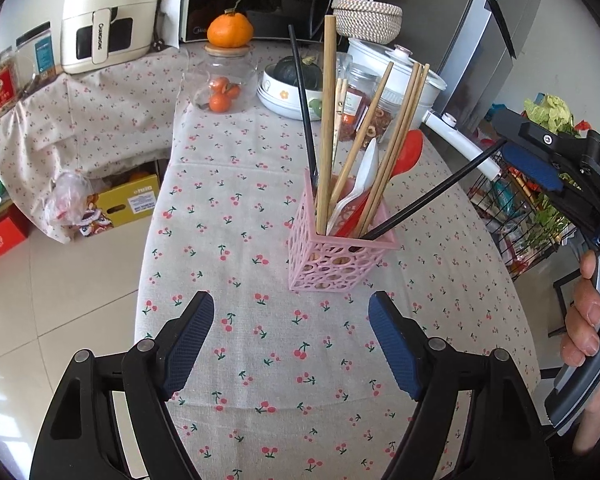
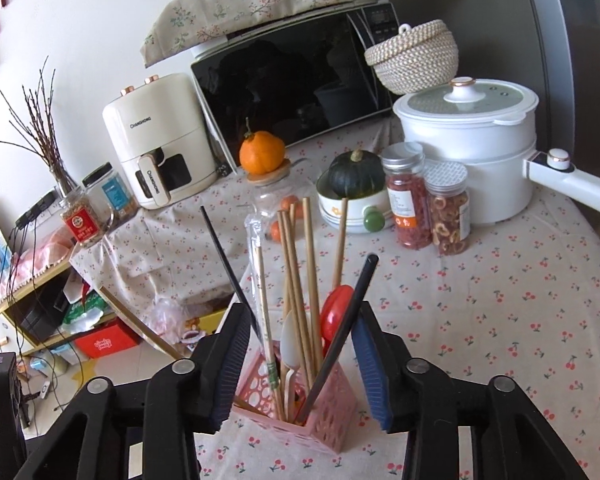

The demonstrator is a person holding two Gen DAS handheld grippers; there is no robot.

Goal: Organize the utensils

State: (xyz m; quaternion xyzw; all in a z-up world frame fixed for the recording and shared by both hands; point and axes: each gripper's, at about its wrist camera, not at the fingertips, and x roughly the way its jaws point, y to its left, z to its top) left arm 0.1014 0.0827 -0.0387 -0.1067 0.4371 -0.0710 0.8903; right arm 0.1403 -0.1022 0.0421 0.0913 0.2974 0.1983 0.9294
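While nearly all utensils are standing in the pink holder [image 1: 340,258], the right gripper [image 2: 298,364], jaws apart, is releasing a black chopstick [image 2: 340,344]; the left gripper [image 1: 292,344] is hanging open-jawed over the tabletop [image 1: 228,184].

Pink holder [image 1: 340,258] of chopsticks [image 1: 326,120] beyond spread left tool [image 1: 291,340].

The left gripper [image 1: 291,344] hangs low and level, its jaws spread wide with nothing between them, both blue pads [image 1: 190,344] facing inward. The right gripper [image 2: 296,364] is also parted, jaws well apart. In the left wrist view it is raised at the right edge, angled downward, gripped by the person's right hand [image 1: 588,320], fingers wrapped around its handle.
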